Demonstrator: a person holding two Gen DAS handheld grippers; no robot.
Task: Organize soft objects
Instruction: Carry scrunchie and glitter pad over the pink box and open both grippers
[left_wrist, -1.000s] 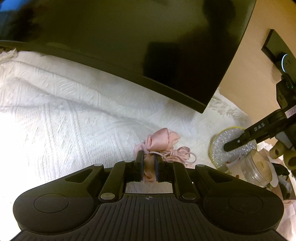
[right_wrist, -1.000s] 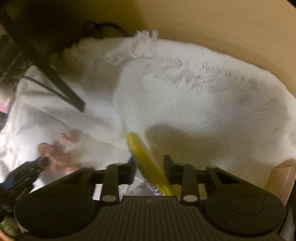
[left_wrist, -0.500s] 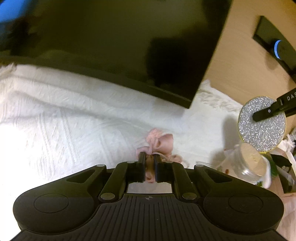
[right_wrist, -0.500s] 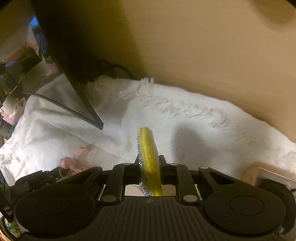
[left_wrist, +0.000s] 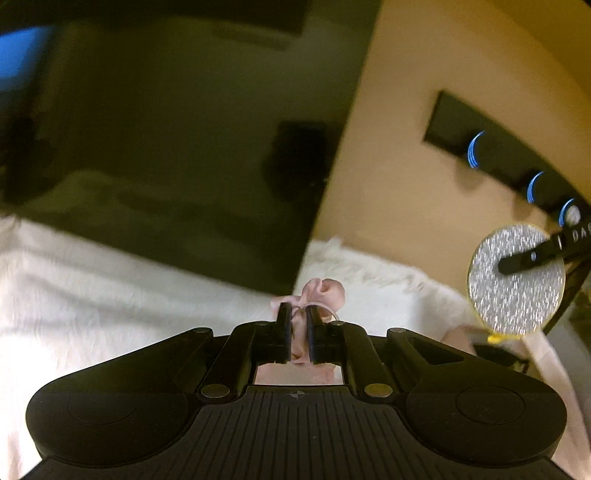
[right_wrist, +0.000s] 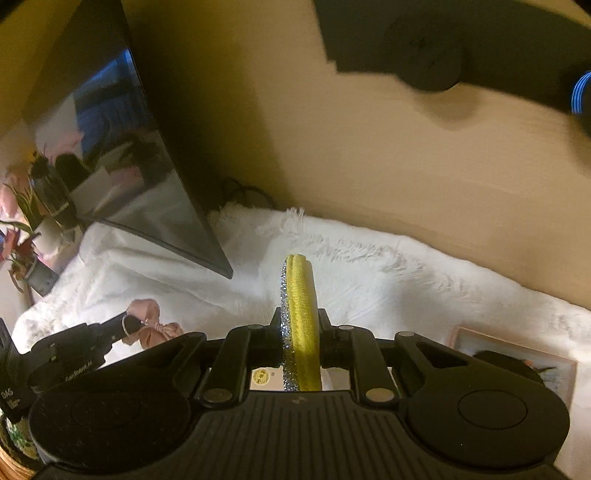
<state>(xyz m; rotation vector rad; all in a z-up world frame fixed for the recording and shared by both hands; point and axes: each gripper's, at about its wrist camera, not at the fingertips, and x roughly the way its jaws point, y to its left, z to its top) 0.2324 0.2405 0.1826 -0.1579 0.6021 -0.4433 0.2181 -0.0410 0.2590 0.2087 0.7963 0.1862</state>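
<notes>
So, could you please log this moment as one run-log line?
left gripper: shut on pink bow, above white cloth | right gripper: shut on yellow glitter disc, edge-on

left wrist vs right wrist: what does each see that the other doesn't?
Left wrist only: the round pad's flat glittery face, and blue-ringed knobs on the wall.
Right wrist only: the pad's yellow edge, flowers at far left, a framed picture.
Both: pink bow in the left gripper, pad in the right gripper, white cloth, dark screen.
</notes>
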